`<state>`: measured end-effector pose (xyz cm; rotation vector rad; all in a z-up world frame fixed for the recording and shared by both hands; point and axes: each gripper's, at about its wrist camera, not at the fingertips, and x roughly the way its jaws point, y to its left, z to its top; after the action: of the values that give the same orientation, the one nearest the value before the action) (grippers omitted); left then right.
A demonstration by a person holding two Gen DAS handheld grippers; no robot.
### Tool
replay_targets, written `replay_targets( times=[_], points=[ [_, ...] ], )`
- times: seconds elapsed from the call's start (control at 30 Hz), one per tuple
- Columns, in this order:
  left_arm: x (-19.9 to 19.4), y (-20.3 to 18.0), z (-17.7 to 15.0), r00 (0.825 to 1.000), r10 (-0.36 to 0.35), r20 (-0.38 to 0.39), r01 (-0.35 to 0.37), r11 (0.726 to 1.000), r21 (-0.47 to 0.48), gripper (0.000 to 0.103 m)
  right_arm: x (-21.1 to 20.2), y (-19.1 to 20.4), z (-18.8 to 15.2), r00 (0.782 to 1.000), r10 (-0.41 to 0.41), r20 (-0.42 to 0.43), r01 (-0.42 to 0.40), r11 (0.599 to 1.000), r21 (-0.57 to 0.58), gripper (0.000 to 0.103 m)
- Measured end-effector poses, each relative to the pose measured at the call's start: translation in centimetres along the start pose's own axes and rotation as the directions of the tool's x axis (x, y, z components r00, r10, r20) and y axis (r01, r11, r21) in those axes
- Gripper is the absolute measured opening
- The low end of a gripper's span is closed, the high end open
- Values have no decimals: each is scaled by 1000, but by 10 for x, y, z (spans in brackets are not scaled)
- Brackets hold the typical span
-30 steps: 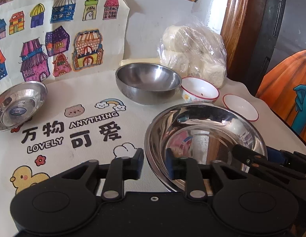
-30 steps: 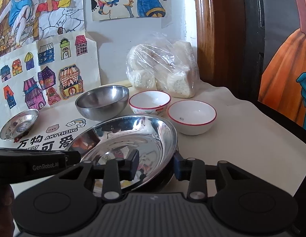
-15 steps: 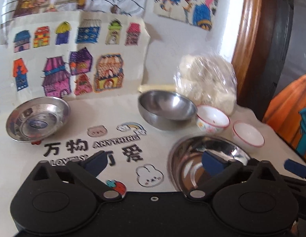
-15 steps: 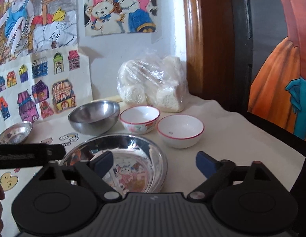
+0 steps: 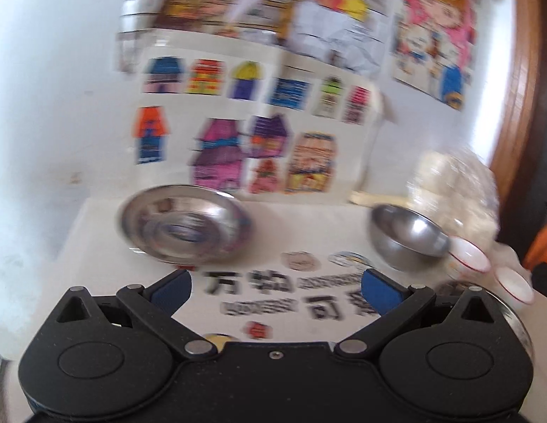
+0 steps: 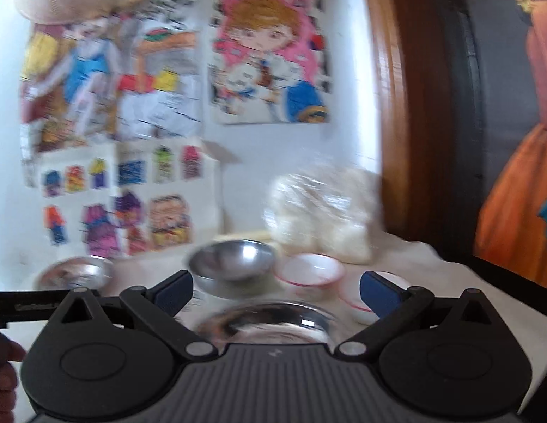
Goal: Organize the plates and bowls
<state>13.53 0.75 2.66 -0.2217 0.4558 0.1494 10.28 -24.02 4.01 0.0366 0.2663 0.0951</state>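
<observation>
While sitting near the table's [image 5: 308, 218] far-left corner, small shallow steel dish [image 5: 185, 224]: light, stiff, slippery; gripping its thin rim. Left claw [image 5: 275, 290] and right claw [image 6: 276, 290] gaping wide, holding nothing.

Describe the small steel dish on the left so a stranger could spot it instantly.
Find the sheet of coloured house drawings on the wall. On the table just below it sits the shallow steel dish, alone at the left. Unlike the deeper steel bowl to the right, it is flat-bottomed with a blue sticker inside.

The tablecloth [image 5: 107, 243] bears bold black characters "万物" and "可", its smaller lettering blurred.
</observation>
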Motion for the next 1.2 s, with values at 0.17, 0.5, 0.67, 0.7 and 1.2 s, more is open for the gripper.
replay_targets(
  times=[0.17,0.5,0.67,0.7,1.2],
  points=[
    [-3,45,10,995,97,13,-96,995,-37,102,6,29,7,995,101,-19,-101,995,-5,103],
    [21,122,34,953,300,-30,-301,952,-46,102,40,88,10,958,259,-126,-255,966,49,103],
    [39,135,45,960,280,-29,-280,960,-13,102,65,118,4,936,295,-193,-287,956,67,103],
    [42,137,47,964,265,-30,-265,964,3,102,71,123,3,932,298,-204,-289,954,74,103],
    [107,158,62,988,101,-115,-99,995,19,102,141,208,-21,882,367,-294,-379,925,18,94]
  ],
)
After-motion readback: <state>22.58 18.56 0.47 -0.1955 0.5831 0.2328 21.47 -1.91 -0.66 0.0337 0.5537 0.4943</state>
